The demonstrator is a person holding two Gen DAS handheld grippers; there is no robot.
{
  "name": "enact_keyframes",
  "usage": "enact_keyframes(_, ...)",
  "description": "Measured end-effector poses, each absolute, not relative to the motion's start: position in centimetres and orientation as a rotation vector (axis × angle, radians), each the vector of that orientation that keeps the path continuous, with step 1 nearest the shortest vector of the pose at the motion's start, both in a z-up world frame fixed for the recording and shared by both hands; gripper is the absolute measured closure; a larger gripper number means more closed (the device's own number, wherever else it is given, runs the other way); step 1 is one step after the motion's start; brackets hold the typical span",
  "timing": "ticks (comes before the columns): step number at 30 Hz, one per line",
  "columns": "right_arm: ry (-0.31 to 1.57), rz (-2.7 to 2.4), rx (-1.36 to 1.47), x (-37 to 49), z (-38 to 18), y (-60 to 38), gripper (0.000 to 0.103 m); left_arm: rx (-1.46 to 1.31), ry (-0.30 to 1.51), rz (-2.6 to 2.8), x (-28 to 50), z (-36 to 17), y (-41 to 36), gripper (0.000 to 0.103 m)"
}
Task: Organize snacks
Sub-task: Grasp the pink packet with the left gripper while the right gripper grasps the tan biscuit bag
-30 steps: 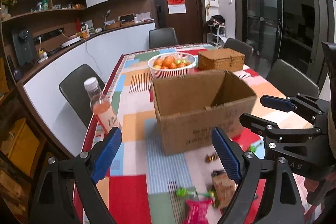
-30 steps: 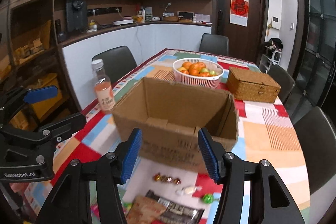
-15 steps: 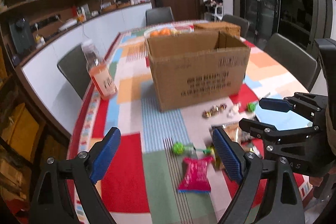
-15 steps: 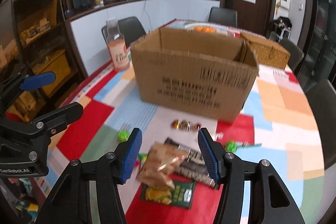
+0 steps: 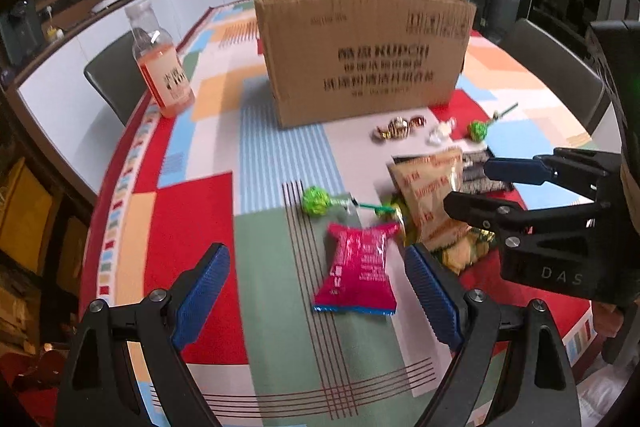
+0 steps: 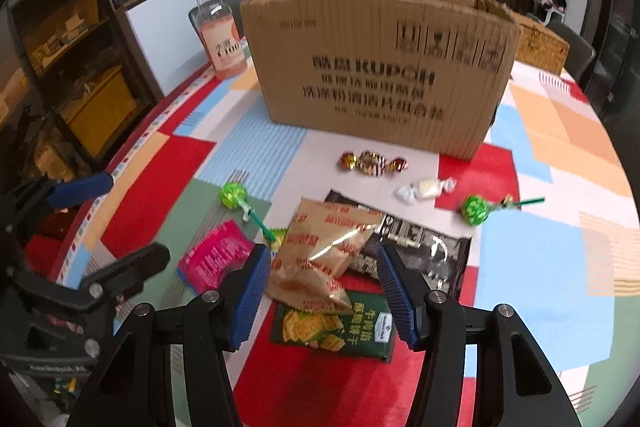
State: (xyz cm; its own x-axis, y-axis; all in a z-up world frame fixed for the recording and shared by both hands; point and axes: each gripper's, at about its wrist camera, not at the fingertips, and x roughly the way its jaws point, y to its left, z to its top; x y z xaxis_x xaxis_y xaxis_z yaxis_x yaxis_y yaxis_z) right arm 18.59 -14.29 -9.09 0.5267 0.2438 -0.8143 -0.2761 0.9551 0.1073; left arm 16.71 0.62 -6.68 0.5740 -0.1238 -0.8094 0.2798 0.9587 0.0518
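Now both grippers point down at a cluster of snacks on a table covered with a patchwork tablecloth [image 5: 192, 211]. An open cardboard box [image 5: 360, 51] stands behind the snacks, and a bottle of pink drink [image 5: 162, 67] sits near the table's left edge.

Seen from the left wrist, the left gripper [image 5: 316, 291] stands wide with nothing between its blue pads; a pink snack packet [image 5: 358, 273] lies flat on the cloth between and just ahead of them. A green lollipop [image 5: 316, 201] lies just beyond it.

From the right wrist, the right gripper [image 6: 320, 283] is parted about halfway and grips nothing. A tan snack bag [image 6: 320, 251] lies ahead, resting on a green cracker packet [image 6: 336, 327] and a black packet [image 6: 412, 247]. Nearer the box lie three gold-wrapped candies [image 6: 372, 163], a white wrapped candy [image 6: 426, 189] and a second green lollipop [image 6: 476, 209].
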Motion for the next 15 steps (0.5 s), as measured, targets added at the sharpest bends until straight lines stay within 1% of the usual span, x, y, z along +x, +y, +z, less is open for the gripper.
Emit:
enact_keyframes(9,1.021,0.317,-0.023,19.6,-11.0,-14.1,0.047,0.161,0.992,-0.264,17.8,-9.3,0.5,0.014)
enact_keyframes(13,1.043,0.327,-0.016,20.1,-11.6,-13.9,0.047,0.15,1.007,-0.272,18.3,-10.1,0.3,0.017)
enact_keyframes(15,1.051,0.336,-0.009,20.2,-11.8,-13.8,0.047,0.147,1.016,-0.274,18.6,-10.4,0.2,0.021)
